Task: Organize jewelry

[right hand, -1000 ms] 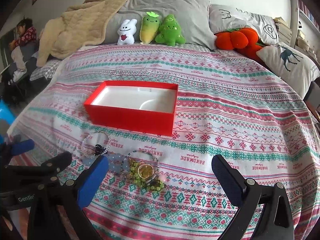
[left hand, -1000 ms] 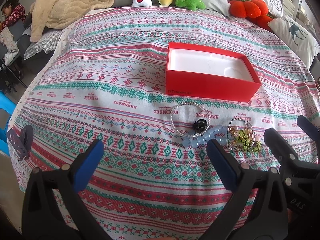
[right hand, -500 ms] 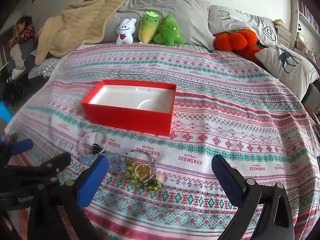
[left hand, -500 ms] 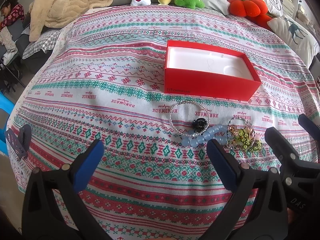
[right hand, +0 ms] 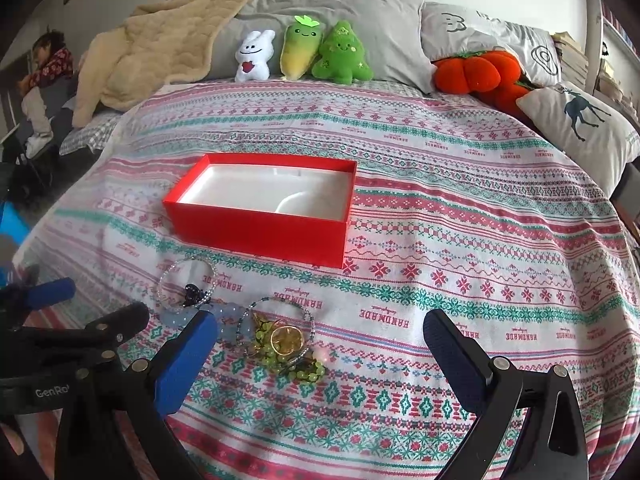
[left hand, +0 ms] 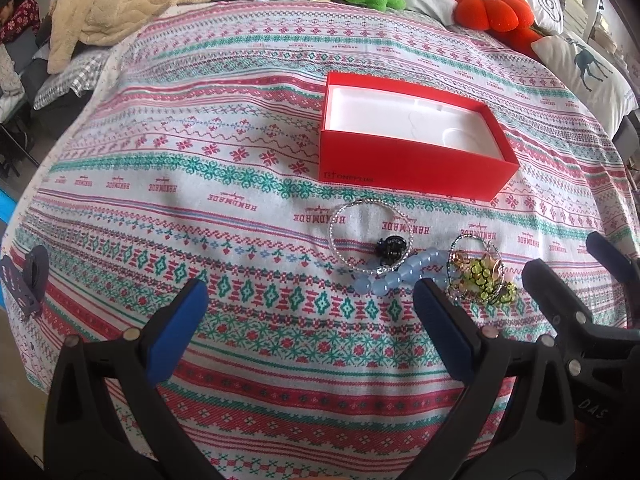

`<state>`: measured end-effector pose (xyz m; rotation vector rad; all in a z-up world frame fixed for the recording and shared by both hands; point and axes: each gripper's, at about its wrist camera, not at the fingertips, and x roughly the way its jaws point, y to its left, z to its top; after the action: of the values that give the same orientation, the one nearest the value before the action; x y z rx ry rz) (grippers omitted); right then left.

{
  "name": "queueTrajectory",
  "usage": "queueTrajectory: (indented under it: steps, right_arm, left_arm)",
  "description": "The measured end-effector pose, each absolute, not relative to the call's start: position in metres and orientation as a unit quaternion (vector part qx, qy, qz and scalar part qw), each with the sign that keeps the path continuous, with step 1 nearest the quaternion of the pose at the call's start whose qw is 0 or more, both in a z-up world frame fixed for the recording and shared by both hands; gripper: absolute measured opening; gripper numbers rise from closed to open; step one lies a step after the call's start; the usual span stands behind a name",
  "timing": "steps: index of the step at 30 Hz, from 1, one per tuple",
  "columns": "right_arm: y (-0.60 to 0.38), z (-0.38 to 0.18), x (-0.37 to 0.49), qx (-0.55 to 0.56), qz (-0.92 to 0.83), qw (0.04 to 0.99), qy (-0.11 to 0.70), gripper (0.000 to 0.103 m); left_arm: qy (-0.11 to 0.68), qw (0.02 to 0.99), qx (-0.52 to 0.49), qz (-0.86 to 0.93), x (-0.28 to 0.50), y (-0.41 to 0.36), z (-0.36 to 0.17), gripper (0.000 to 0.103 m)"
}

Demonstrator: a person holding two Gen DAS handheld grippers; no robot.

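Observation:
An open red box (left hand: pixel 416 164) with a white lining lies on the patterned bedspread; it also shows in the right wrist view (right hand: pixel 264 232). In front of it lie a silver bangle (left hand: pixel 344 216) with a black clip (left hand: pixel 390 249), a pale blue bead bracelet (left hand: pixel 396 276) and a tangle of green beads and gold pieces (left hand: pixel 480 276). In the right wrist view the same tangle (right hand: pixel 284 344) lies just ahead. My left gripper (left hand: pixel 308 316) is open and empty, short of the jewelry. My right gripper (right hand: pixel 320 344) is open and empty, over the green tangle.
Plush toys (right hand: pixel 304 52), pillows (right hand: pixel 576 120), an orange pumpkin cushion (right hand: pixel 476 72) and a beige blanket (right hand: pixel 152 56) line the far end of the bed. The bed's left edge (left hand: pixel 24 240) drops to the floor, where a person sits (right hand: pixel 40 80).
Both grippers have moved a little forward and down toward the jewelry, so the box and bracelets look closer. The jaws stay open.

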<state>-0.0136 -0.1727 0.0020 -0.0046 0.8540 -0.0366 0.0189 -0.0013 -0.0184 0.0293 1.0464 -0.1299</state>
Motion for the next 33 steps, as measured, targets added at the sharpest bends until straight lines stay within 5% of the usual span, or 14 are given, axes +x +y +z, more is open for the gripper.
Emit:
queueTrajectory:
  steps: [5,9,14,22,26,33]
  right_arm:
    - [-0.212,0.001,0.004,0.118,0.043,0.888,0.443,0.103]
    - [-0.247,-0.015,0.014,0.223,0.049,0.853,0.47,0.088]
    - [-0.248,-0.021,0.018,0.218,0.045,0.848,0.481,0.076]
    - [-0.238,-0.04,0.031,0.217,0.069,0.828,0.512,0.027]
    - [-0.236,-0.045,0.035,0.215,0.073,0.825,0.518,0.02]
    - [-0.221,-0.059,0.047,0.195,0.079,0.818,0.535,0.011]
  left_arm:
    - [0.529,0.843,-0.052,-0.081,0.032,0.014,-0.02,0.101]
    - [0.553,0.82,-0.112,-0.093,0.043,0.024,-0.028,0.089]
    - [0.571,0.802,-0.144,-0.102,0.05,0.022,-0.038,0.074]
    - [0.589,0.777,-0.187,-0.119,0.07,0.015,-0.056,0.046]
    - [0.59,0.771,-0.209,-0.113,0.078,0.018,-0.063,0.039]
    - [0.591,0.771,-0.21,-0.11,0.082,0.021,-0.069,0.007]
